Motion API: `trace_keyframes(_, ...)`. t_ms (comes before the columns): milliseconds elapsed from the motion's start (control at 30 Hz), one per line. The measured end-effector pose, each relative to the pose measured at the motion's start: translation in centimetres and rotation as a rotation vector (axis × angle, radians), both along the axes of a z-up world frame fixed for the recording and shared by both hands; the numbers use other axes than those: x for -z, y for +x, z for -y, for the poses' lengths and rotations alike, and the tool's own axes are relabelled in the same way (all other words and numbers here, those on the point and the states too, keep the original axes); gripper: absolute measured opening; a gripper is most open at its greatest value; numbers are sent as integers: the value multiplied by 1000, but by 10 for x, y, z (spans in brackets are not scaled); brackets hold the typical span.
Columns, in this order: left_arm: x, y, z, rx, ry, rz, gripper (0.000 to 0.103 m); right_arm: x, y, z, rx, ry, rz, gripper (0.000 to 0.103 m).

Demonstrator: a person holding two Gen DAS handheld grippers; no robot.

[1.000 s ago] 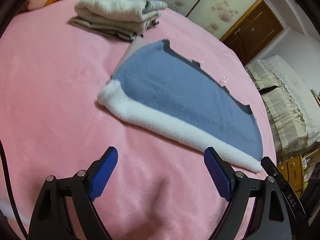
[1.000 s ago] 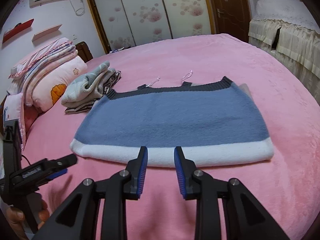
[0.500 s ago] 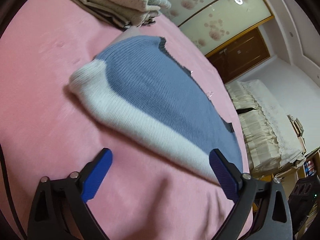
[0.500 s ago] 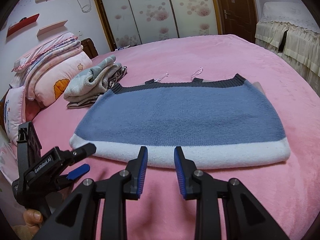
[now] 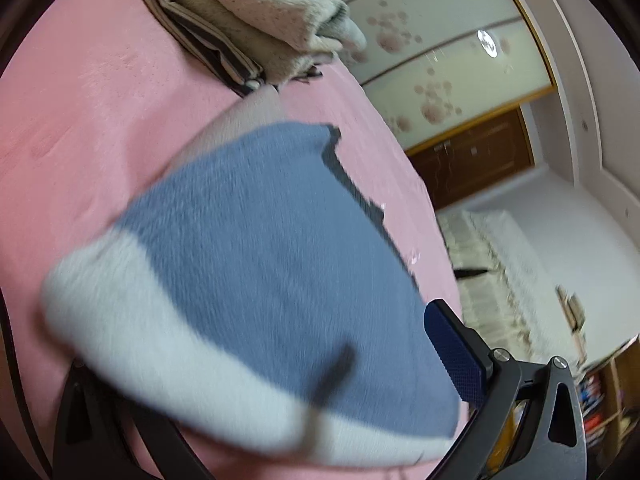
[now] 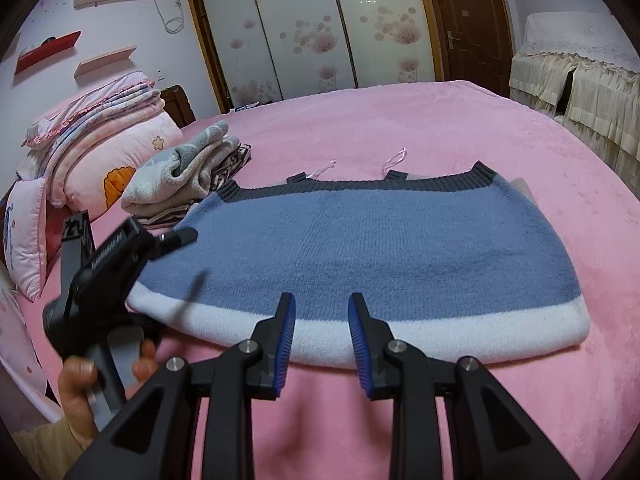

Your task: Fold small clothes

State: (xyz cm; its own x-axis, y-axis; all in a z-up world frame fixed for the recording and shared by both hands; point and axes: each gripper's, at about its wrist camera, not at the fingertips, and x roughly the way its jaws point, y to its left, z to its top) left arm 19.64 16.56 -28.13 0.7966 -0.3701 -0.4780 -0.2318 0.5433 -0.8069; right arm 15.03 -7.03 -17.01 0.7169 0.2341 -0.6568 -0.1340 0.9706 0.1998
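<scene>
A blue knit top with a white hem and dark grey neckline lies flat on the pink bed; in the left wrist view it fills the middle, blurred. My left gripper is open at the top's left hem corner, one finger over the cloth and its lower finger hidden under the white edge. My right gripper is partly open and empty, its fingertips just over the middle of the white hem.
A stack of folded clothes lies at the far left of the bed, also in the left wrist view. Pillows and folded quilts are piled behind it. A lace-covered cabinet stands on the right.
My left gripper has moved forward onto the top's left hem corner, so the cloth now lies between its open fingers. My right gripper has edged forward to the hem.
</scene>
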Motion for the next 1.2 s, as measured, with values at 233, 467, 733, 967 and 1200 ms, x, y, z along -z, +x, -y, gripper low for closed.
trace_keyframes(233, -2, 15, -5, -45, -60, -42, 87, 1, 7, 9, 25, 2, 6, 27)
trace_keyframes(467, -18, 30, 9, 48, 180, -104, 24, 0, 25, 20, 46, 3, 7, 27)
trace_keyframes(733, -66, 20, 35, 50, 447, -28, 18, 1, 82, 17, 35, -61, 6, 13)
trace_keyframes(967, -109, 14, 58, 75, 548, 51, 17, 34, 131, 0, -36, -77, -127, 9)
trace_keyframes(1200, -153, 14, 111, 158, 646, 163, 17, 50, 137, 1, -46, -48, -166, 9)
